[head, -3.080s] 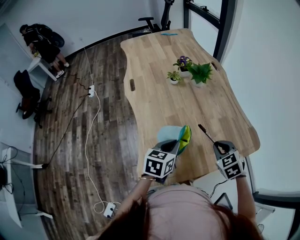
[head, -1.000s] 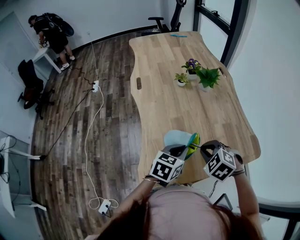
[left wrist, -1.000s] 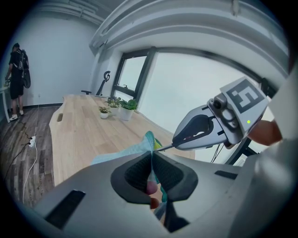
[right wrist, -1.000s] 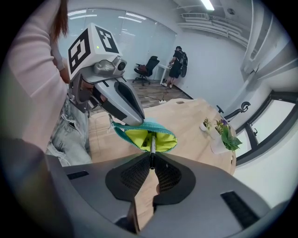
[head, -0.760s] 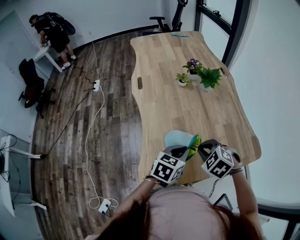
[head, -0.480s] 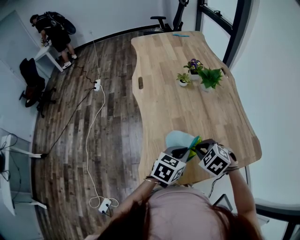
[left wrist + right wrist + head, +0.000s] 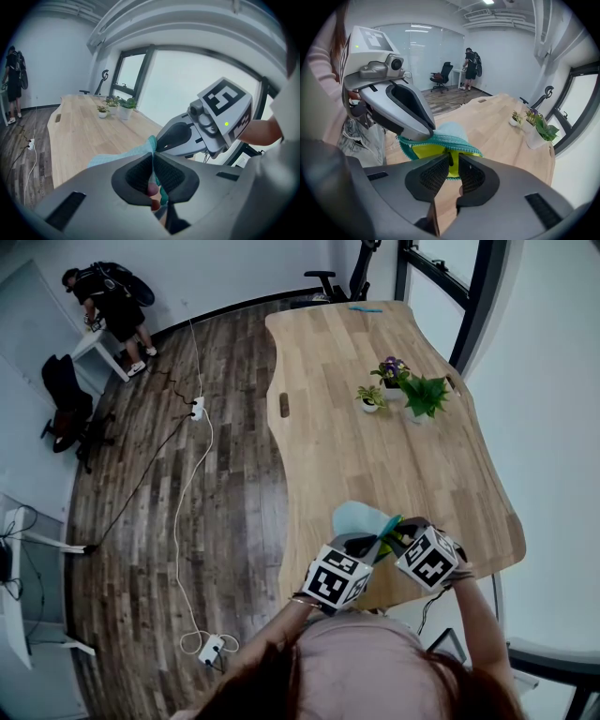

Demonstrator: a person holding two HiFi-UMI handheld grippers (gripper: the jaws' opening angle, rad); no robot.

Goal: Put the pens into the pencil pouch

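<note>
A teal pencil pouch [image 7: 354,517] with a yellow-green lining [image 7: 424,151] is held up over the near edge of the wooden table [image 7: 375,456]. My left gripper [image 7: 370,545] is shut on the pouch's rim [image 7: 151,146] and keeps its mouth wide. My right gripper [image 7: 401,532] sits right at that mouth, shut on a thin black pen [image 7: 450,158] whose front end points into the lining. In the left gripper view the right gripper [image 7: 161,145] touches the pouch edge. The head view hides the pen behind the right gripper's cube.
Small potted plants [image 7: 403,390] stand on the table's far right part, and a blue item [image 7: 365,307] lies at its far end. A cable and power strip [image 7: 199,409] run over the wood floor on the left. A person [image 7: 108,306] stands far back left.
My right gripper has moved left and down with the pen, from beside the pouch to its open mouth. The pen no longer shows in the head view. The left gripper and pouch stayed put.
</note>
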